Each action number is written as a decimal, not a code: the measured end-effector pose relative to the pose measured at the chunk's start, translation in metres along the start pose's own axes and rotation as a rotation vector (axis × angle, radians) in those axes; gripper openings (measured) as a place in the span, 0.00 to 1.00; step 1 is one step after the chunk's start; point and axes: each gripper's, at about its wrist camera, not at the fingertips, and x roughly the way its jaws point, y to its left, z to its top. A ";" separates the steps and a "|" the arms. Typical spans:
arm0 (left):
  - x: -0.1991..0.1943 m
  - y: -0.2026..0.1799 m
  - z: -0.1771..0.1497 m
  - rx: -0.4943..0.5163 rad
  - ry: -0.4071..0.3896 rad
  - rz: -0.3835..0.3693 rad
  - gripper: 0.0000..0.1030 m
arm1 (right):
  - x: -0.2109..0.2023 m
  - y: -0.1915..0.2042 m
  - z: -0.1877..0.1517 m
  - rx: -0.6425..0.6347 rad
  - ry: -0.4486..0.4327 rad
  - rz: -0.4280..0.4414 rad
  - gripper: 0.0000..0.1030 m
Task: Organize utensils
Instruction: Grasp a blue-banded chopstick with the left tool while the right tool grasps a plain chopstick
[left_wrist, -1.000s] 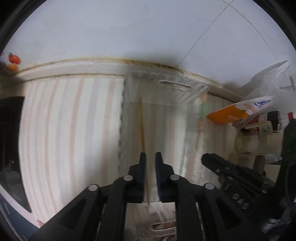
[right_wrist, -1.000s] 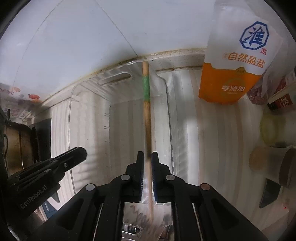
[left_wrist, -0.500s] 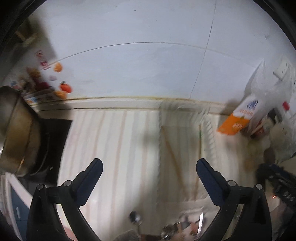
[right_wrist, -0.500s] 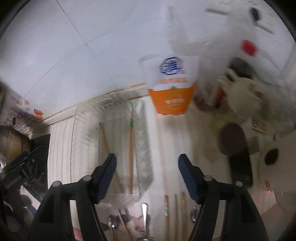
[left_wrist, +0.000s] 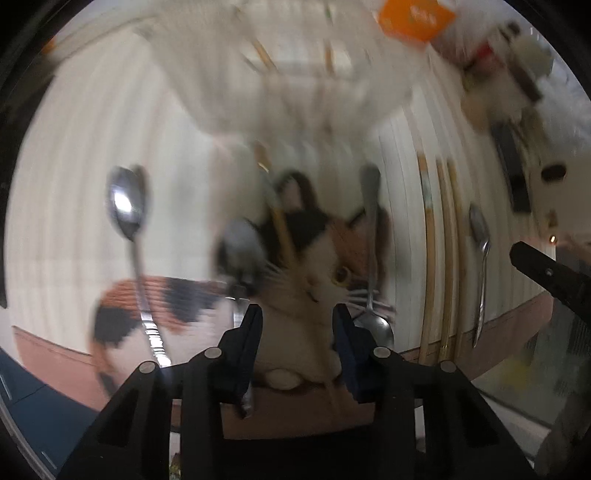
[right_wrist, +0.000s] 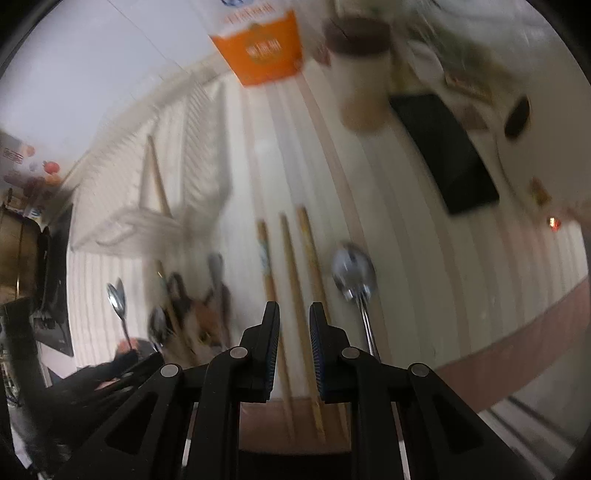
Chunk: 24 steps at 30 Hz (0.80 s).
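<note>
Orange salt bag (right_wrist: 264, 51) lettering too blurred to read

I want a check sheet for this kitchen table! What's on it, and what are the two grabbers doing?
Surface: striped cloth with a cat picture near the front edge.
Job's things: three chopsticks lie side by side; a spoon rests right of them, and another spoon left of the cat. The clear tray holds chopsticks, blurred.
Clutter: orange salt bag, brown-lidded jar, black phone.
Grippers: left gripper part open over the cat, nothing between its jaws. Right gripper narrowly open over the middle chopstick, not visibly gripping. Both have just been closing.
Cables: nothing seen.
Surroundings: white tiled wall, metal pot at the left.
</note>
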 end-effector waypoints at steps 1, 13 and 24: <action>0.005 -0.003 0.001 0.005 -0.002 0.017 0.34 | 0.002 -0.002 -0.004 -0.001 0.006 0.000 0.17; 0.016 0.007 0.002 0.049 -0.041 0.127 0.04 | 0.050 0.023 -0.024 -0.067 0.095 0.037 0.17; 0.012 0.021 0.003 0.050 -0.046 0.123 0.04 | 0.075 0.052 -0.052 -0.236 0.146 -0.143 0.07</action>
